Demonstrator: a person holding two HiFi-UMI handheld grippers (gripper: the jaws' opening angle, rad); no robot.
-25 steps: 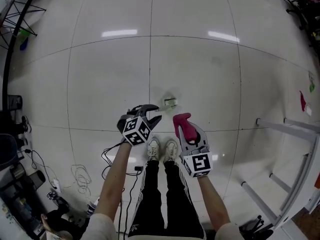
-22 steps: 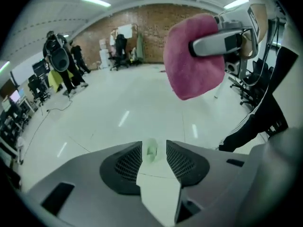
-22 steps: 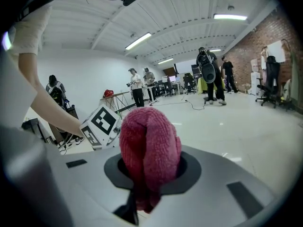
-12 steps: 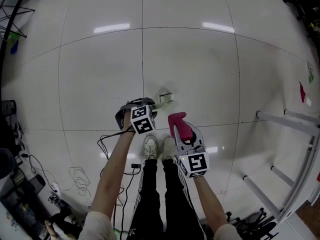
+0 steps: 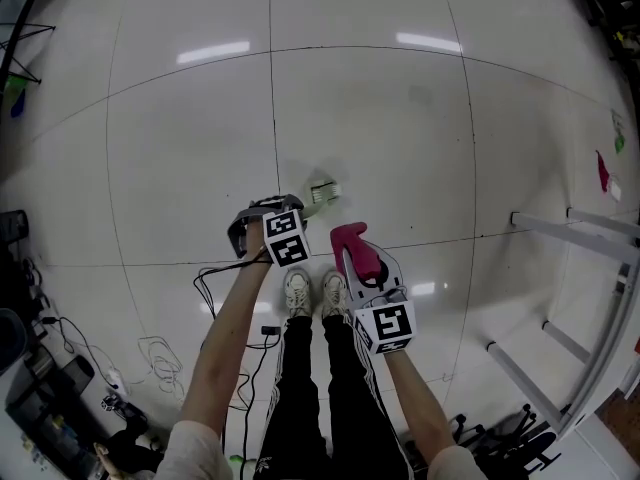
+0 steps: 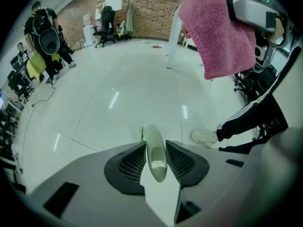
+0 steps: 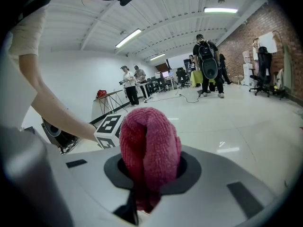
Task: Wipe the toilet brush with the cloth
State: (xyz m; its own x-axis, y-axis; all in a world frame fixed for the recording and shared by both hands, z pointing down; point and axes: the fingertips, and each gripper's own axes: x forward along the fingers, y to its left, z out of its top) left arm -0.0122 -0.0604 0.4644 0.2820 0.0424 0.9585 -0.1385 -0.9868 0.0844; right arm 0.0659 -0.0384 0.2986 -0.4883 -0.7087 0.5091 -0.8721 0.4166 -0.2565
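My left gripper (image 5: 272, 208) points steeply down at the floor and is shut on the pale handle of the toilet brush (image 6: 154, 151). The brush's head (image 5: 323, 193) rests on the white tiles just ahead of it. In the left gripper view the handle sits squeezed between both pads. Right of it, my right gripper (image 5: 362, 268) is shut on a bunched pink cloth (image 5: 350, 243). That cloth (image 7: 149, 150) fills the jaws in the right gripper view. In the left gripper view the cloth (image 6: 215, 30) hangs above and to the right of the brush, apart from it.
The person's shoes (image 5: 310, 293) stand directly under the grippers. Cables (image 5: 160, 353) trail over the floor at the lower left. A metal frame's legs (image 5: 560, 230) reach in from the right. Several people (image 7: 206, 63) stand far off near desks and chairs.
My left gripper has sunk and tipped more steeply toward the floor, still holding the brush. The right gripper with the cloth has come down a little.
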